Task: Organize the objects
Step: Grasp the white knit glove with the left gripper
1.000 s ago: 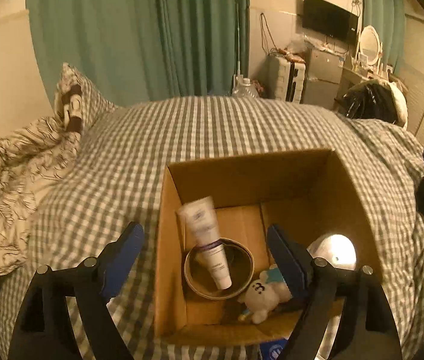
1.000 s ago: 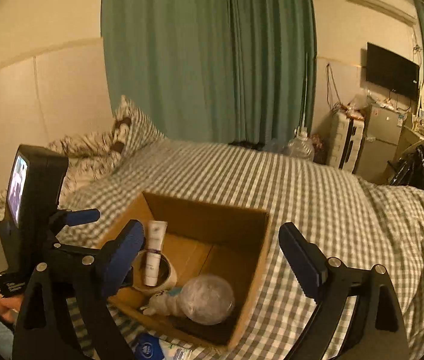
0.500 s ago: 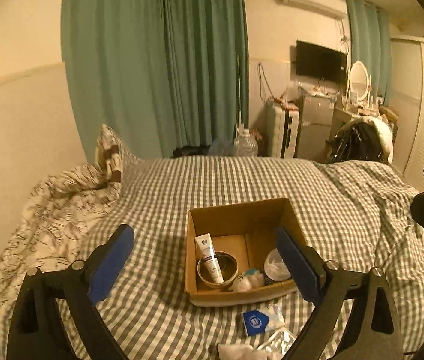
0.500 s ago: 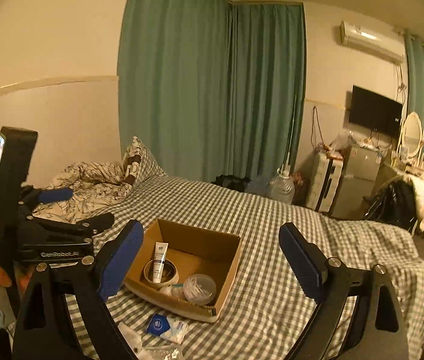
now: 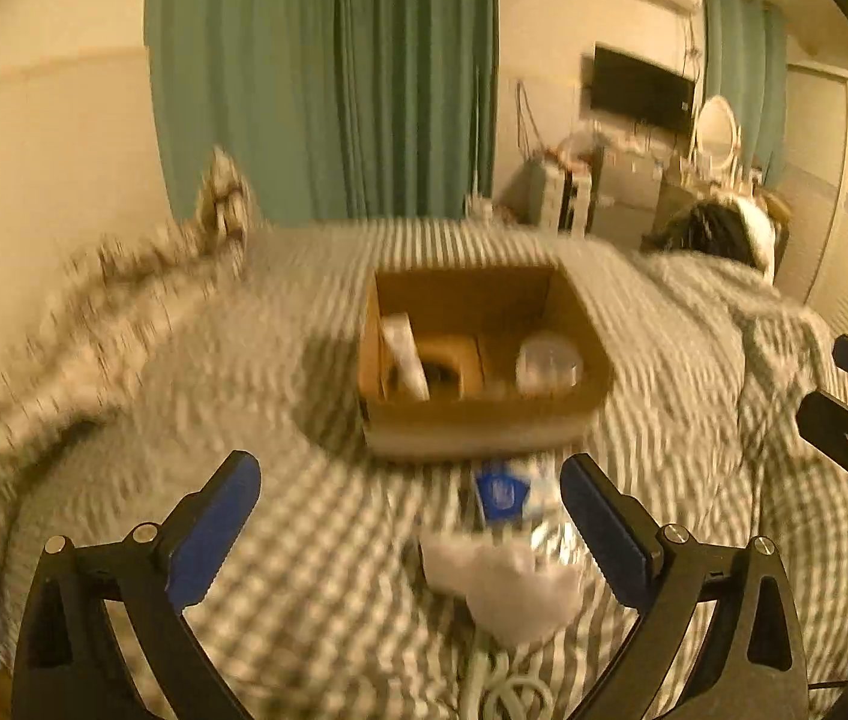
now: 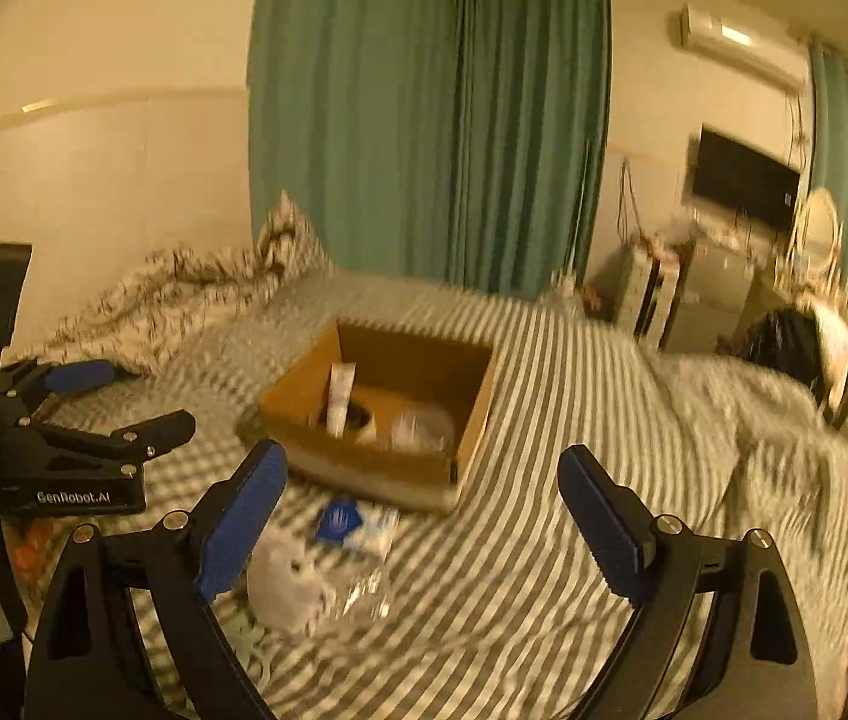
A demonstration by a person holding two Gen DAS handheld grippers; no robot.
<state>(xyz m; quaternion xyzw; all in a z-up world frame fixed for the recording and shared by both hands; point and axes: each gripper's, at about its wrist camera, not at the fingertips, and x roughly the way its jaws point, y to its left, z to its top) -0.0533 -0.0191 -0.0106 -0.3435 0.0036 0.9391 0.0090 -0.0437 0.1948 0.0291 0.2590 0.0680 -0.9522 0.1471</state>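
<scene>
An open cardboard box sits on the checked bed. It holds a white tube, a round tape roll and a clear round lid. In front of the box lie a blue-labelled packet, a white crumpled item and clear wrap. My left gripper is open and empty, above the bed before the loose items. My right gripper is open and empty, also short of them. Both views are blurred.
A patterned duvet and pillow lie at the left by the wall. Green curtains hang behind the bed. A dresser with mirror and TV stands at the right. A white cord lies near the bed's front edge.
Both grippers have pulled back and up from the box over the last second, then dipped down again. The loose items in front of the box came into view. Jaws stayed open.
</scene>
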